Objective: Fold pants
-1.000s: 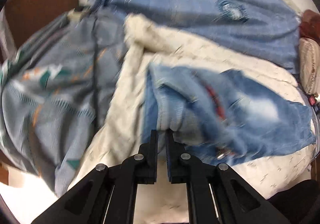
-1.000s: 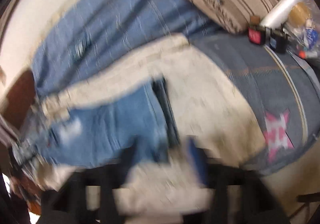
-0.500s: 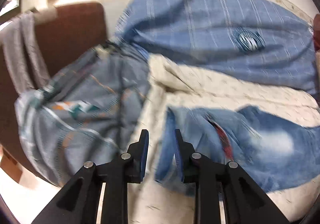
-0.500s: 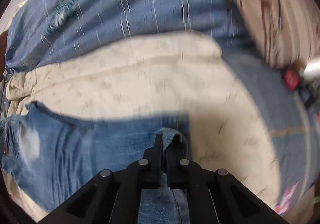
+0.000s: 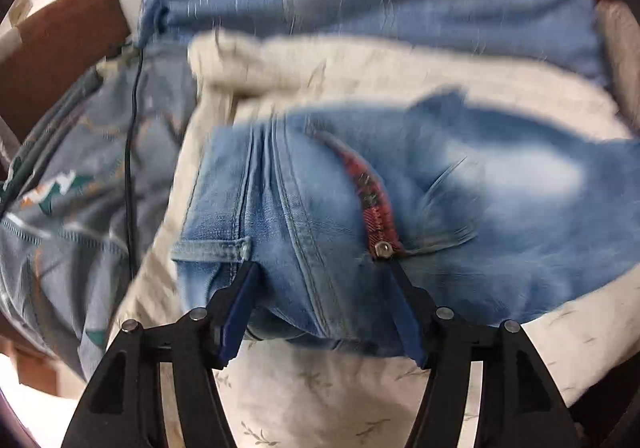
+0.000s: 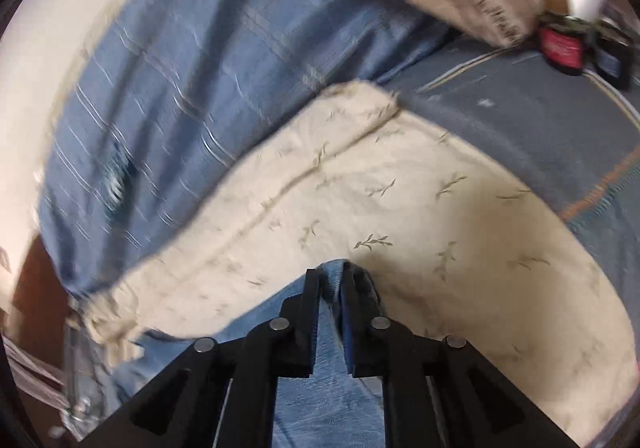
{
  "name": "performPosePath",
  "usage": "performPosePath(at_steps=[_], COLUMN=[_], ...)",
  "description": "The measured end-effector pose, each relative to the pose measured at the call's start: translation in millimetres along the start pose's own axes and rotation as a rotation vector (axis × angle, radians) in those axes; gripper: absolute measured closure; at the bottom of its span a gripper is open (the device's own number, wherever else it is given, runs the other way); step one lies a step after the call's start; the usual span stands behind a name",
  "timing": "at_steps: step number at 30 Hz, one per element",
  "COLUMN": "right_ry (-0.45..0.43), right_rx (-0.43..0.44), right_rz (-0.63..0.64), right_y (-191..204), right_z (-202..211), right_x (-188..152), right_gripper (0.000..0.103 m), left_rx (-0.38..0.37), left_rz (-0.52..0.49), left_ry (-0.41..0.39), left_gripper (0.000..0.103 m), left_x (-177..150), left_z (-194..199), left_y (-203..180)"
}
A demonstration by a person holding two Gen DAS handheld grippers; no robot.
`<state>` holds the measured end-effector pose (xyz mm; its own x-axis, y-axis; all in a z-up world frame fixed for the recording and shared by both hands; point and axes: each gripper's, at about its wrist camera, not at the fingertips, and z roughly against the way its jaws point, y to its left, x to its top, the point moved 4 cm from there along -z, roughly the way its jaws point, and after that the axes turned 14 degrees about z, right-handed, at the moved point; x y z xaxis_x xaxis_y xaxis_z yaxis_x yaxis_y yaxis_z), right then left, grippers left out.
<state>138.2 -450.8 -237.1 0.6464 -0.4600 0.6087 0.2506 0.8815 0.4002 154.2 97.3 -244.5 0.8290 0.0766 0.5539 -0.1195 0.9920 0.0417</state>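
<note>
The left tool (image 5: 320,268) points low along the bed, fingers spread wide, released, straddling the waistband of the jeans (image 5: 420,207) near a belt loop (image 5: 212,248) and a rivet (image 5: 383,248). The jeans lie across a cream sheet (image 5: 320,400). The right tool (image 6: 330,278) tilts down over that sheet (image 6: 400,207), clenched on a fold of the jeans (image 6: 328,380).

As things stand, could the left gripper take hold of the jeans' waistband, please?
Probably yes: the left gripper is open with its jaws straddling the waistband of the jeans, and nothing lies between them.
</note>
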Motion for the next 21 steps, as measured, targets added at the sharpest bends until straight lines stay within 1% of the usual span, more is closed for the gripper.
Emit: performPosePath(at_steps=[1, 3, 5, 7, 9, 10, 11, 13, 14, 15, 16, 18, 19, 20, 21], right_ry=[-0.017, -0.050, -0.074, -0.075, -0.013, 0.047, 0.084, 0.179, 0.239, 0.290, 0.316, 0.315, 0.299, 0.276, 0.253], right_rx=[-0.027, -0.040, -0.042, -0.032, -0.013, 0.005, 0.010, 0.002, -0.015, -0.053, -0.093, -0.108, -0.128, -0.113, -0.068], right_rz=[0.007, 0.038, 0.059, 0.104, 0.181, 0.242, 0.279, 0.362, 0.398, 0.422, 0.431, 0.440, 0.475, 0.516, 0.557], right_y=[1.3, 8.1, 17.4, 32.4, 57.5, 74.0, 84.2, 103.0, 106.7, 106.6, 103.9, 106.6, 115.5, 129.0, 145.8], right_z=[12.8, 34.7, 56.9, 68.3, 61.1, 49.4, 42.0, 20.2, 8.3, -1.5, -6.1, -2.1, 1.2, 4.4, 5.2], right_x=[-1.0, -4.1, -9.8, -24.1, -46.6, -63.2, -74.2, -103.0, -115.8, -125.3, -129.1, -122.5, -114.9, -107.3, -98.7], right_gripper=[0.091, 0.091, 0.091, 0.091, 0.091, 0.091, 0.091, 0.091, 0.090, 0.091, 0.093, 0.093, 0.091, 0.091, 0.091], left_rx=[-0.003, -0.018, -0.016, -0.029, -0.083, -0.097, -0.097, -0.079, -0.042, 0.002, 0.007, -0.035, -0.046, -0.060, -0.074], left_rz=[0.019, 0.062, 0.068, 0.073, 0.070, 0.060, 0.042, -0.002, -0.032, -0.048, -0.046, 0.004, 0.033, 0.060, 0.072], left_ry=[0.020, 0.032, 0.015, -0.025, -0.029, -0.027, -0.028, -0.030, -0.020, 0.001, 0.020, 0.042, 0.045, 0.036, 0.025], left_gripper=[0.037, 0.037, 0.037, 0.037, 0.037, 0.037, 0.037, 0.037, 0.037, 0.037, 0.035, 0.033, 0.033, 0.033, 0.033], left_x=[0.7, 5.6, 11.1, 14.3, 11.2, 9.4, 6.8, 0.1, -4.3, -8.7, -11.6, -10.9, -8.5, -4.8, -3.7], left_z=[-3.2, -1.0, 6.3, 16.3, 23.7, 24.7, 24.9, 22.0, 16.0, 10.1, 6.2, 7.4, 10.2, 14.5, 18.5], left_y=[1.8, 5.7, 4.2, -0.2, -10.7, -17.0, -23.8, -33.0, -33.9, -29.8, -22.8, -8.9, -3.3, 0.9, 0.9])
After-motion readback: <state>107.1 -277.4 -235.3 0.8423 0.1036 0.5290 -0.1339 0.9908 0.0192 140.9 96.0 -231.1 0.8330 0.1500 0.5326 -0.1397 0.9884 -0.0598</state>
